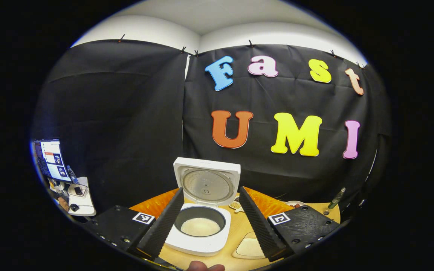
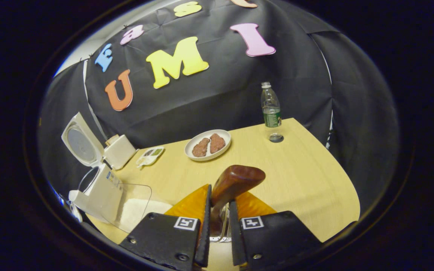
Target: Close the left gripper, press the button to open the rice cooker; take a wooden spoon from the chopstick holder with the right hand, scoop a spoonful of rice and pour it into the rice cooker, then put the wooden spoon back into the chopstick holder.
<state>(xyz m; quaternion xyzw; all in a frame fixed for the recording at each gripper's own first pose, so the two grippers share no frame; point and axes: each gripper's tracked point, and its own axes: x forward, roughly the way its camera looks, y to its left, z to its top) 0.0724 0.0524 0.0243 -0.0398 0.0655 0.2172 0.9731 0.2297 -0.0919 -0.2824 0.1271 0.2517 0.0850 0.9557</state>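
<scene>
Rice cooker (image 1: 201, 226) sits dead ahead between the left gripper (image 1: 209, 222) jaws, which stand wide apart, holding nothing. Its lid (image 1: 206, 182) is up, and white rice lies in the inner pot (image 1: 200, 226), so the button step looks done.

Right gripper (image 2: 219, 214): jaws closed on the handle of the wooden spoon (image 2: 236, 182), whose dark rounded end stands up just beyond the tips. Below the jaws, wire bars show, probably the chopstick holder (image 2: 222, 231) (hard to be sure). Cannot tell whether the spoon is coming out or going back; with rice already in the pot, I'd judge the return. If so, the next move calls for lowering it straight and releasing.

Left of the right jaws: a clear tray of rice (image 2: 134, 210). Beyond them: a plate (image 2: 208, 145) with two brown pieces and a water bottle (image 2: 271, 109), its label unreadable. No brand legible on the cooker.
</scene>
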